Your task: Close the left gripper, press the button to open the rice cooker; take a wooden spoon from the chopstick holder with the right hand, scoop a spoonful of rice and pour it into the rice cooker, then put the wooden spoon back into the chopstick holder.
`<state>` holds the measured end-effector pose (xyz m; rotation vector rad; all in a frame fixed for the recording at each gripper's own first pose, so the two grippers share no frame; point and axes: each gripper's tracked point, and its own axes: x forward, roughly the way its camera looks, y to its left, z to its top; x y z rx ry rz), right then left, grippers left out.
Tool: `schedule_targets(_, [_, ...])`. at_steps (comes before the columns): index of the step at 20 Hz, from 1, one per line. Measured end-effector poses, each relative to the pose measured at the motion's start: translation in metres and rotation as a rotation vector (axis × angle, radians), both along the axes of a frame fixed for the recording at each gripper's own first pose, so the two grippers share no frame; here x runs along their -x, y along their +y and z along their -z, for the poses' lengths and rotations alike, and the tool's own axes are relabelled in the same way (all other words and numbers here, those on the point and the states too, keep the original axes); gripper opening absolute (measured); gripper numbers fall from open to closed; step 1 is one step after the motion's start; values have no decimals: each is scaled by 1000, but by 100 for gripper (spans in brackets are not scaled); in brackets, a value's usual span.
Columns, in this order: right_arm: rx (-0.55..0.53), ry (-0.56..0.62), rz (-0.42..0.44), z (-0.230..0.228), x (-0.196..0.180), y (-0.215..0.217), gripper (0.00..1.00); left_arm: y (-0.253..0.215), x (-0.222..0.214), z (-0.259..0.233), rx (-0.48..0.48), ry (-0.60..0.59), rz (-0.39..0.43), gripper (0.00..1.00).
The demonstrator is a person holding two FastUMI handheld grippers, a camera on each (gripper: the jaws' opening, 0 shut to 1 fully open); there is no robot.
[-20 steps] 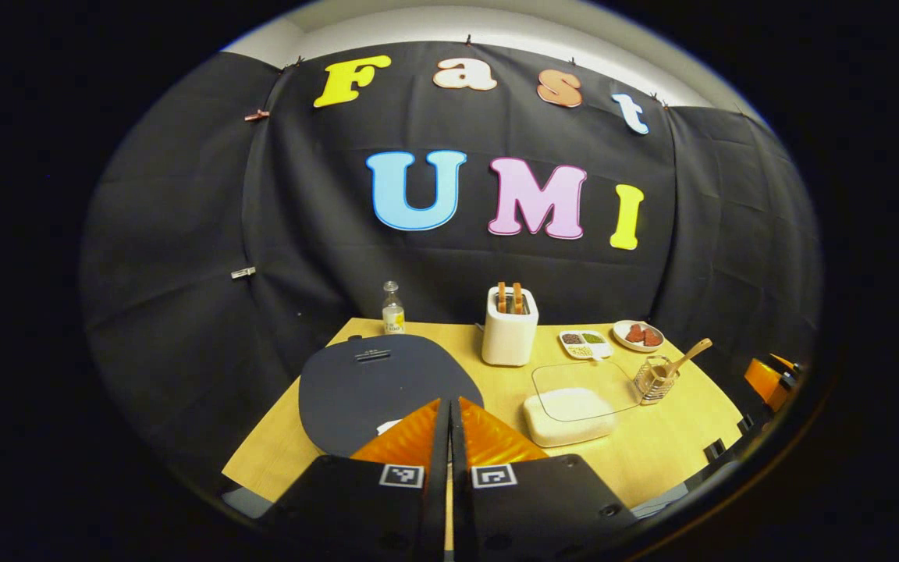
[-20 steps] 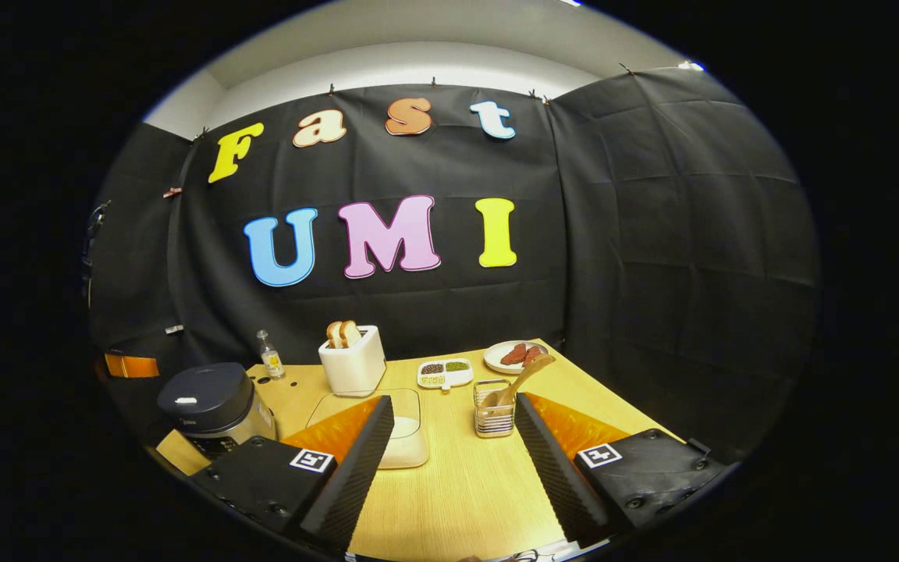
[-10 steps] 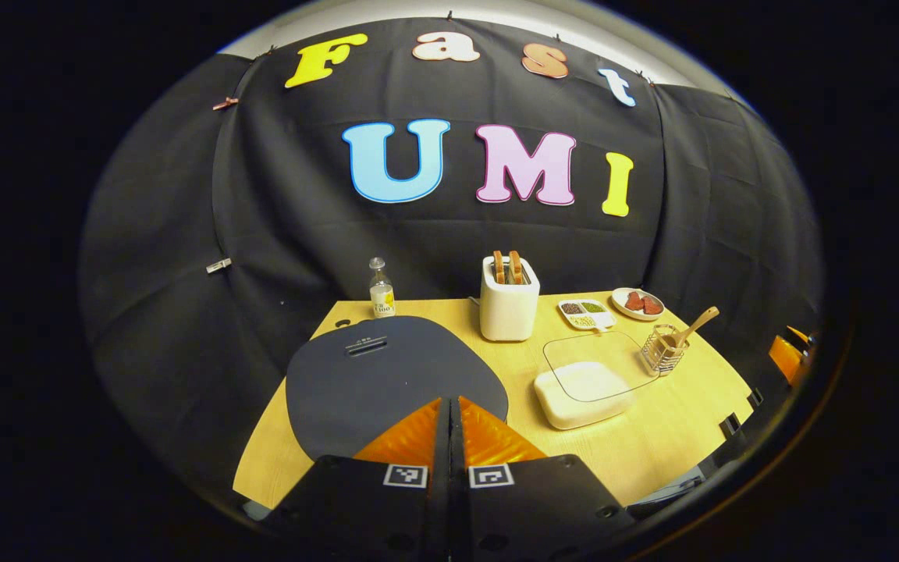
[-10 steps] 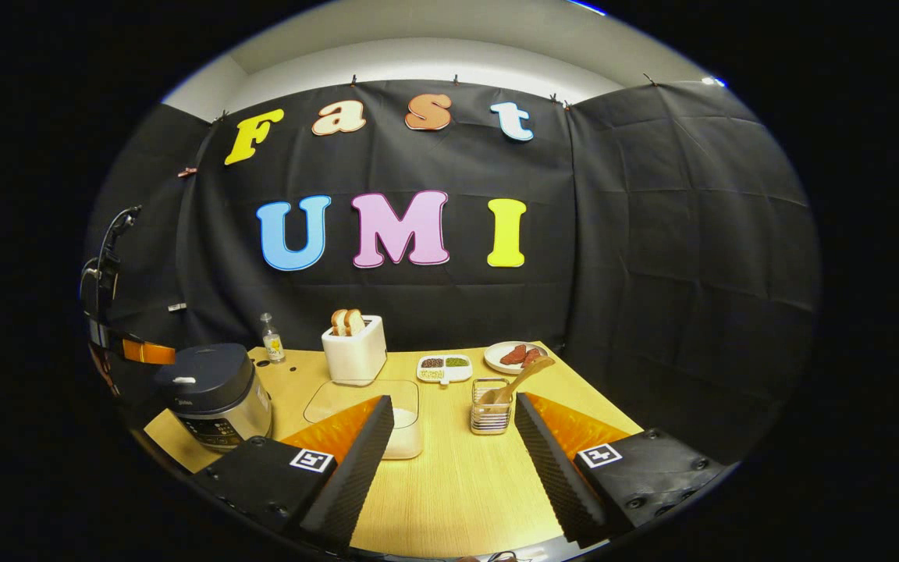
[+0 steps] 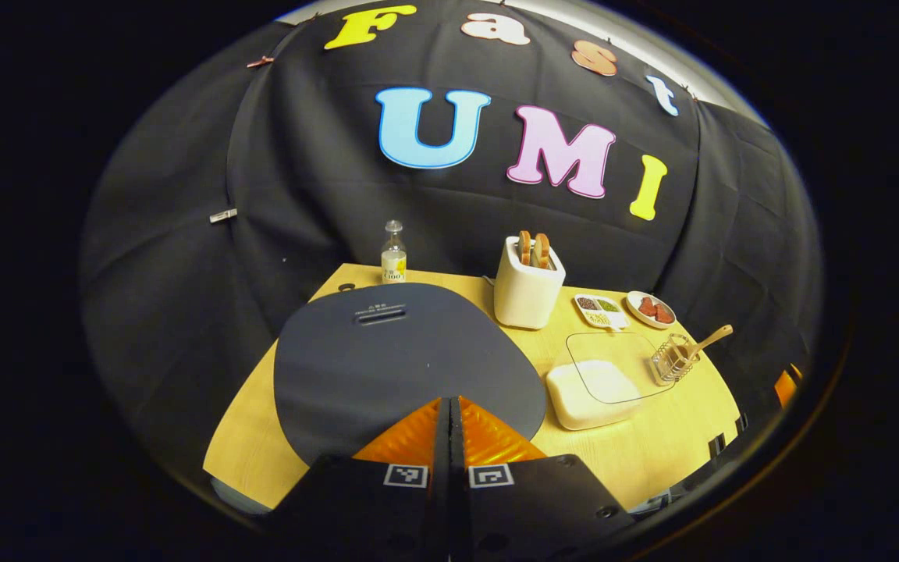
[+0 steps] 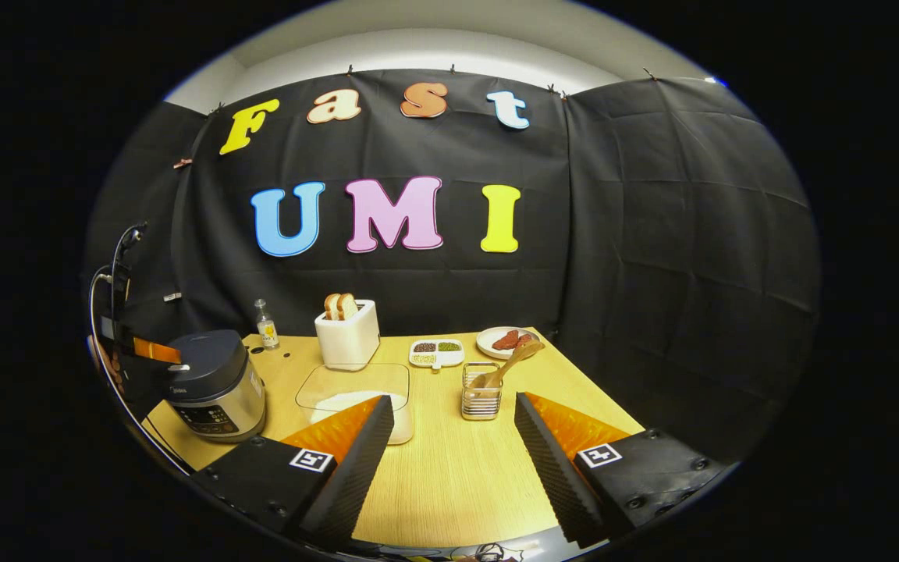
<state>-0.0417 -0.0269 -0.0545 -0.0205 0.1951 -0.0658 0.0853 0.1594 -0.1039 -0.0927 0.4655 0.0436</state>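
My left gripper [image 5: 449, 402] is shut, its tips low over the front part of the rice cooker's dark lid [image 5: 395, 359]. In the right gripper view the rice cooker [image 6: 211, 384] stands closed at the table's left, with the left gripper [image 6: 162, 353] touching or just above its lid edge. A wooden spoon [image 6: 506, 365] leans in the wire chopstick holder [image 6: 481, 390], also seen as spoon [image 5: 701, 343] in holder [image 5: 669, 362]. A clear box of white rice [image 6: 356, 398] [image 5: 594, 378] sits mid-table. My right gripper [image 6: 453, 402] is open and holds nothing, short of the holder.
On the wooden table [image 6: 449, 468] stand a white toaster with bread [image 6: 346, 336], a small bottle [image 6: 265, 326], a divided dish of grains [image 6: 436, 353] and a plate of red food [image 6: 508, 340]. Black cloth walls close the back and right.
The left gripper has come lower and closer over the cooker lid, which now looks larger. The right gripper has pulled back slightly, still open.
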Motion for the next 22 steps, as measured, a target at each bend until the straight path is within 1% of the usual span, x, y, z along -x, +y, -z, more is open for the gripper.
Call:
schedule_targets(4, [2, 21, -10, 7, 0, 3, 98, 0, -1, 4, 0, 12, -2, 5])
schedule_targets(9, [0, 43, -18, 13, -4, 8, 98, 0, 1, 6, -55, 21, -24, 6])
schedule_targets(12, [7, 33, -21, 10, -7, 10, 98, -1, 2, 9, -79, 8, -1, 6])
schedule_targets(15, [0, 46, -17, 11, -10, 5, 98, -2, 1, 10, -96, 6, -2, 6])
schedule_targets(19, [5, 51, -18, 7, -21, -3, 98, -1, 1, 11, -164, -7, -49, 6])
schedule_targets(20, [3, 54, -26, 7, -23, -3, 98, -1, 0, 13, -165, 6, -64, 6])
schedule_targets(22, [19, 60, -43, 8, -30, -5, 98, -1, 2, 12, -136, 32, -92, 6])
